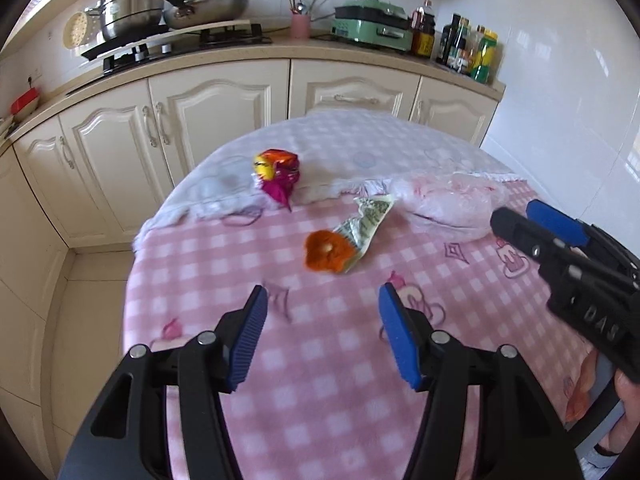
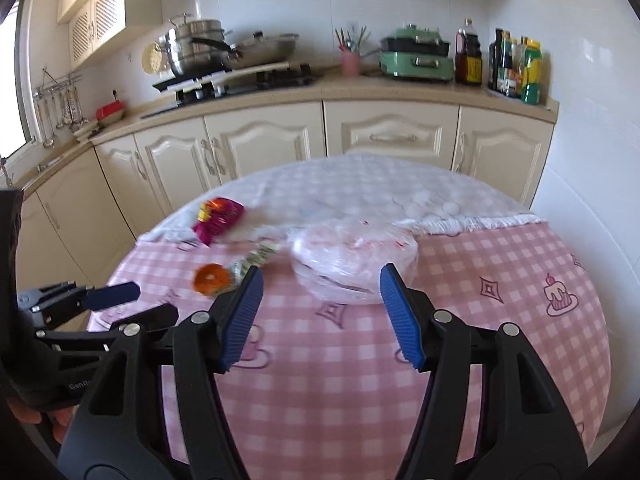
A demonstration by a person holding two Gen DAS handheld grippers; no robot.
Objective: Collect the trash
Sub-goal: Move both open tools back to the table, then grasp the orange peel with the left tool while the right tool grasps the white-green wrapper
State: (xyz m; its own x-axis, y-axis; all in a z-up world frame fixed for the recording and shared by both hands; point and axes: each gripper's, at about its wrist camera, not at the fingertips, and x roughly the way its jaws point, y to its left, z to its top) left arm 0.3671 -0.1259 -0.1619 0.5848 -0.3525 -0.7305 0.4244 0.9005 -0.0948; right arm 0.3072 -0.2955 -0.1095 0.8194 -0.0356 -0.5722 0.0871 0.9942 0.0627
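Observation:
On the pink checked tablecloth (image 1: 320, 360) lie an orange peel (image 1: 326, 256), a crumpled pale wrapper (image 1: 366, 220) beside it, a red and purple snack bag (image 1: 278, 176) farther back, and a clear plastic bag (image 1: 452, 204) to the right. My left gripper (image 1: 322, 334) is open and empty, just short of the peel. My right gripper (image 2: 322, 312) is open and empty, in front of the clear plastic bag (image 2: 354, 264). The peel (image 2: 212, 278), wrapper (image 2: 256, 260) and snack bag (image 2: 218, 218) lie to its left. Each gripper shows in the other's view: right (image 1: 536, 224), left (image 2: 132, 304).
Cream kitchen cabinets (image 1: 224, 116) curve behind the table. The counter holds a stove with pots (image 1: 136, 12), a pink utensil cup (image 1: 300, 24), a green cooker (image 1: 372, 26) and bottles (image 1: 468, 46). A white cloth (image 2: 360, 192) covers the table's far part. Floor (image 1: 92, 280) is at left.

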